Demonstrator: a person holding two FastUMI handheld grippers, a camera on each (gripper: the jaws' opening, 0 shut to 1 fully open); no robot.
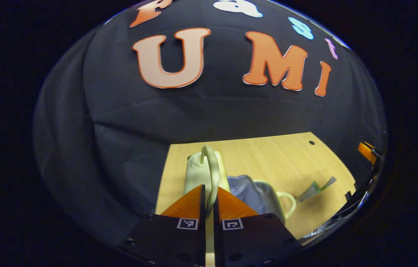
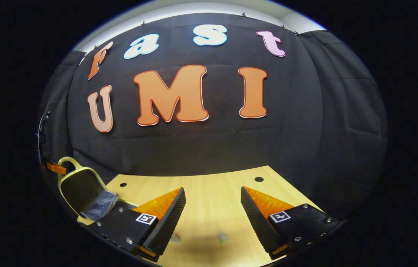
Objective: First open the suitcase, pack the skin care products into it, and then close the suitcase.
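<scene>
In the left gripper view, a pale green suitcase point(image 1: 198, 174) stands open on the wooden table, its grey lining point(image 1: 246, 191) showing. My left gripper point(image 1: 209, 191) is shut on the looped handle point(image 1: 213, 167) of the raised lid. A greenish skin care tube point(image 1: 314, 188) lies on the table right of the case. In the right gripper view, the raised lid point(image 2: 79, 189) is at the far left. My right gripper point(image 2: 212, 196) hangs open over the table with nothing between its fingers. A small blurred item point(image 2: 222, 236) lies on the table below it.
The wooden table point(image 2: 212, 185) ends at the black cloth wall behind. A second handle point(image 1: 288, 204) sticks out from the case's lower half. My right gripper's body point(image 1: 367, 151) shows at the far right of the left gripper view.
</scene>
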